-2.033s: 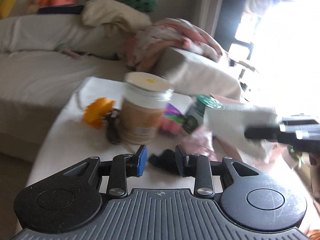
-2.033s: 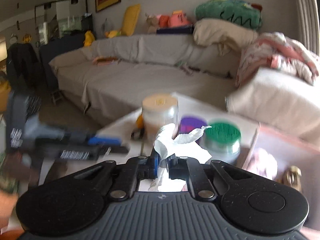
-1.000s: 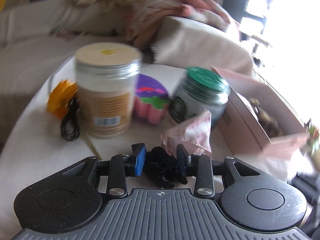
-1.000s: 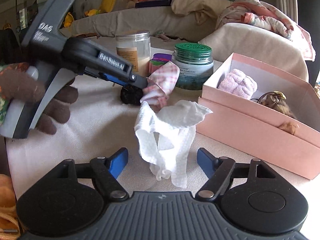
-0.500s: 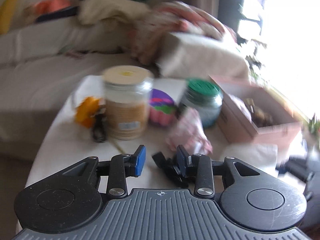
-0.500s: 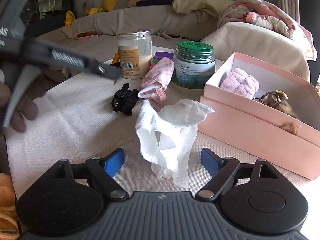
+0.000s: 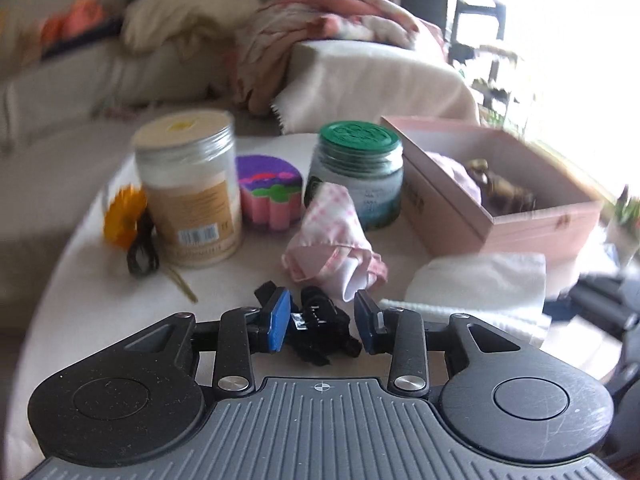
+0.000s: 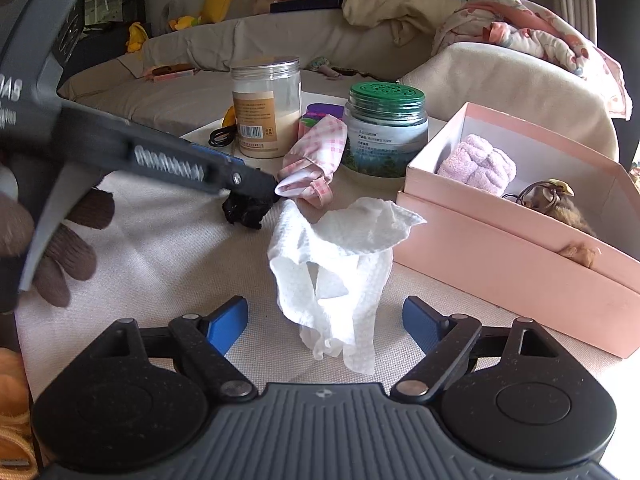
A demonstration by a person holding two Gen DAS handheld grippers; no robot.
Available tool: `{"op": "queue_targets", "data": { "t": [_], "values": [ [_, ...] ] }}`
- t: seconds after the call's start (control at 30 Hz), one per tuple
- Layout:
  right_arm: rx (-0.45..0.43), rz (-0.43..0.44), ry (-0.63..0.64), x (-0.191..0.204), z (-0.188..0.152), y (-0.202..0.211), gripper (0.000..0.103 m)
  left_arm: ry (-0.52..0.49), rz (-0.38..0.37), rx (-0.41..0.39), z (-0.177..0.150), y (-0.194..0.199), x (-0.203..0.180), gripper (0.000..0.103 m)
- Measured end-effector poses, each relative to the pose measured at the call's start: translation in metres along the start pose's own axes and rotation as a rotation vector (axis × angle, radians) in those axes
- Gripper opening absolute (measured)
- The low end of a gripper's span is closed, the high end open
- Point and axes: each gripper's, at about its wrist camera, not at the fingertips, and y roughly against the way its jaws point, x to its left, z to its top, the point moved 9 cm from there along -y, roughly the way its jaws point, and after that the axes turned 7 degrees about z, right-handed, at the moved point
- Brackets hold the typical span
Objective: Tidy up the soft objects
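A crumpled black hair tie [image 7: 320,328] lies on the white-clothed table [image 8: 160,248] between the blue pads of my left gripper [image 7: 322,312]. Its jaws are opening and the pads do not press on it. From the right wrist view, that gripper's tip [image 8: 272,188] hangs just over the black hair tie [image 8: 246,210]. My right gripper [image 8: 324,308] stands wide open, and a white paper towel [image 8: 340,248] lies loose between and ahead of its fingers. A pink checked cloth [image 7: 332,236] rests beyond the hair tie. A pink box [image 8: 500,264] holds a lilac towel [image 8: 476,168].
A clear jar with a beige label [image 7: 188,192] and a green-lidded jar [image 7: 358,168] stand behind the cloth, with a purple and pink block [image 7: 268,188] between them. An orange flower [image 7: 124,216] and a black cable [image 7: 142,248] lie at the left. A sofa sits beyond.
My right gripper let go of the paper towel, which now lies on the table, and opened wider. My left gripper swung away from the black hair tie and came back around it.
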Motion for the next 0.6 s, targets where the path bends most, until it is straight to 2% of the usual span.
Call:
{"op": "queue_targets", "data": {
  "t": [0.07, 0.13, 0.3, 0.37, 0.5, 0.6],
  "values": [
    [-0.001, 0.001, -0.001, 0.000, 0.000, 0.000, 0.085, -0.014, -0.035, -0.005, -0.002, 0.002, -0.004, 0.051],
    [0.000, -0.001, 0.001, 0.000, 0.000, 0.000, 0.085, -0.014, -0.040, -0.006, -0.003, 0.002, -0.003, 0.052],
    [0.000, -0.002, 0.004, 0.000, 0.000, 0.000, 0.085, -0.051, 0.107, 0.012, -0.010, -0.006, 0.010, 0.053],
    [0.000, -0.002, 0.004, -0.001, 0.000, 0.000, 0.085, -0.021, 0.109, 0.033, -0.011, -0.010, 0.016, 0.051],
    [-0.004, -0.001, -0.002, -0.001, 0.000, 0.001, 0.085, 0.082, 0.068, 0.065, -0.013, -0.017, 0.025, 0.051],
    [-0.074, -0.011, 0.002, -0.002, 0.005, 0.016, 0.085, 0.124, 0.058, 0.046, -0.012, -0.018, 0.031, 0.051]
  ]
}}
